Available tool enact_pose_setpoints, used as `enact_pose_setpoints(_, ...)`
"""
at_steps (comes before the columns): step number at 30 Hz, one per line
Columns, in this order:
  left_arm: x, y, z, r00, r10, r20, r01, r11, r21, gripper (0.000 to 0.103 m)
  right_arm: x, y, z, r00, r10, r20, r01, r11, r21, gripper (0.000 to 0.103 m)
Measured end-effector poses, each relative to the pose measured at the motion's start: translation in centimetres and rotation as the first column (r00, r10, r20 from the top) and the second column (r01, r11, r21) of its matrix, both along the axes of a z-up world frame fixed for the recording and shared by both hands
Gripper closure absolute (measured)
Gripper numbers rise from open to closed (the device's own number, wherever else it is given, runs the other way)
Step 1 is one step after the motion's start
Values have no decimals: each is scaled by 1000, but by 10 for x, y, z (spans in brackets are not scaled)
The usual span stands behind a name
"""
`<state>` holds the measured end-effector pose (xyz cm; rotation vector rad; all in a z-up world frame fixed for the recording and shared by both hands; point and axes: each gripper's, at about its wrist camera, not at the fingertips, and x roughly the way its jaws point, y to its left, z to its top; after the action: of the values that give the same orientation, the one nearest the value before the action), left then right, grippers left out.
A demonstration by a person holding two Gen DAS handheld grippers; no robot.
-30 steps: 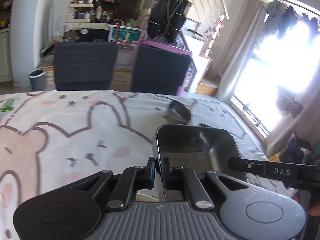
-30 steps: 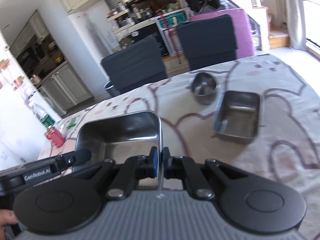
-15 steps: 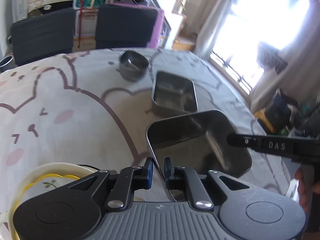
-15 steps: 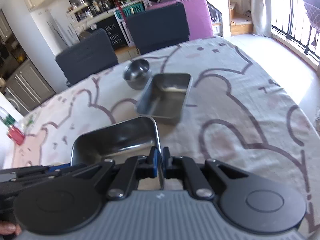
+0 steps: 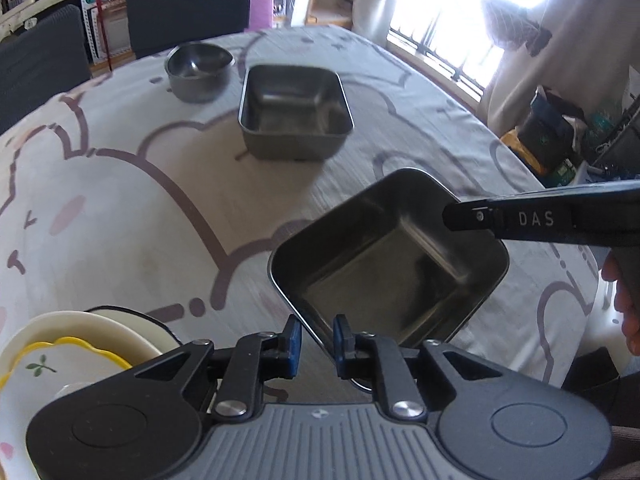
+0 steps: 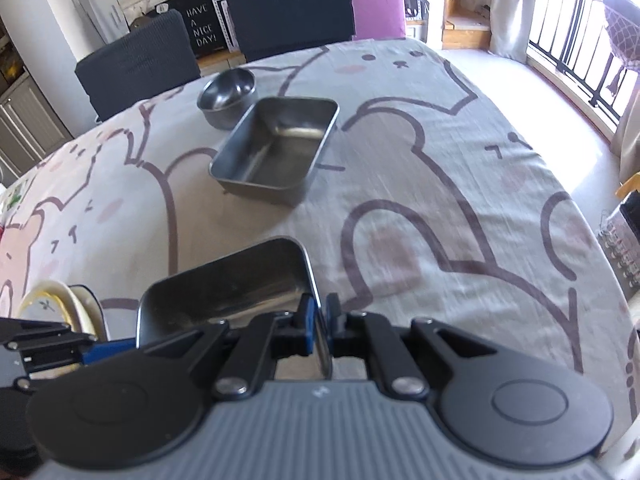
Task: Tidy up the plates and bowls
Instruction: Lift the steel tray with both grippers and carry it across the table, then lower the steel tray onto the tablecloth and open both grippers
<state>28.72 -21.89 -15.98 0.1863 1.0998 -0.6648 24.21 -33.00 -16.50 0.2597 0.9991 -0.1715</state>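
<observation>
Two close wrist views angled down, sharing the near steel tray (image 5: 384, 264) (image 6: 224, 284).

Strong daylight floods in through the window (image 5: 452, 20) (blown out to white in the left wrist view); fisheye bending curves the edges, and slight motion blur softens the counter (image 6: 420, 184).

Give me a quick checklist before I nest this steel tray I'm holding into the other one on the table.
1. Left hand-held gripper letting go: ok. Its jaws have just been opening, and the near steel tray has its rim loose between them.
2. Right hand-held gripper grip: ok, shut on that tray's rim.
3. Near steel tray lifted off the tablecloth: cannot tell.
4. Far steel tray empty, open side up: ok.
5. Cloth between the two trays bare: ok.
</observation>
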Motion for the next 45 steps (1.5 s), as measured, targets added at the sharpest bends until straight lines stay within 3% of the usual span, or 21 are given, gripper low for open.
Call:
enact_pose_setpoints(20, 2, -15, -10, 999, -44, -20, 44, 999, 18, 85, 6, -15, -32, 990, 53, -130, -54, 999, -1, 95)
enact_pose_setpoints(33, 4, -10, -10, 999, -44, -28, 43, 999, -12, 83, 2, -23, -40, 981, 176, -83, -176, 984, 11, 93)
enact_pose_setpoints(35, 4, -10, -10, 999, -43, -29, 42, 999, -15, 83, 2, -22, -39, 979, 187, -77, -187, 982, 8, 89)
enact_pose_setpoints(36, 4, -11, -10, 999, -44, -29, 44, 999, -14, 83, 0, -22, -38, 979, 188, -73, -188, 982, 10, 82)
enact_pose_setpoints(40, 3, -11, -10, 998, -52, -28, 52, 999, -12, 81, -3, -21, -32, 980, 187, -65, -188, 982, -6, 42)
enact_pose_setpoints(42, 4, -10, -9, 998, -50, -30, 49, 999, -18, 78, -4, -21, -30, 980, 189, -59, -190, 982, -13, 39)
enact_pose_setpoints(45, 4, -7, -6, 999, -38, -28, 37, 999, -22, 49, -8, -22, -24, 981, 188, -49, -189, 982, -21, 31)
